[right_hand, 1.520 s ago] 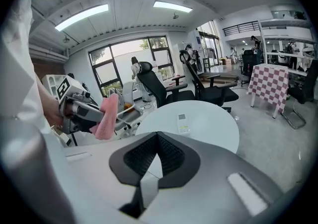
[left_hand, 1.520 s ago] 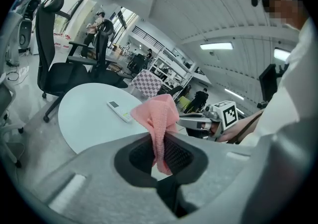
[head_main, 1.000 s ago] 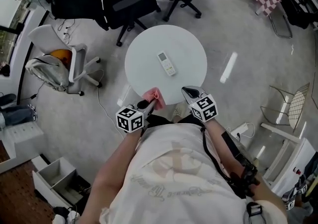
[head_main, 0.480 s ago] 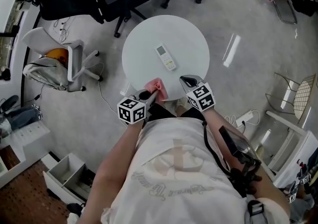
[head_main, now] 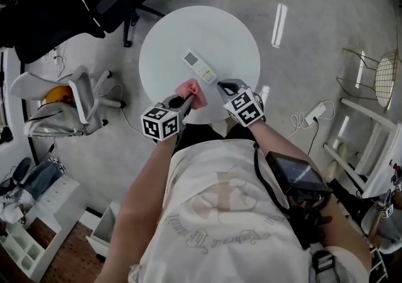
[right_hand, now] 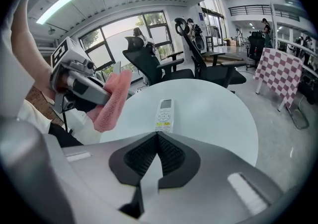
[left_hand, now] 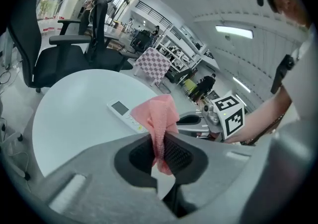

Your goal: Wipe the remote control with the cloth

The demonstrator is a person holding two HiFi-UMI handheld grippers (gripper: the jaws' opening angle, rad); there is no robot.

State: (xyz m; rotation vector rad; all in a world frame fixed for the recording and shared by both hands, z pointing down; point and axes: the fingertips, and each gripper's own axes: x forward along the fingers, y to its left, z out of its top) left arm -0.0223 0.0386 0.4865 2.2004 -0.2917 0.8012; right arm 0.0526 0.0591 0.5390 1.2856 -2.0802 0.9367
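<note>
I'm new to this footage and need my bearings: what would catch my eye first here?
A pink cloth, clamped in the left gripper, hangs over the near side of a round white table. A white remote lies alone near the table's middle, just beyond the cloth. The right gripper, shut and empty, points toward it.
</note>
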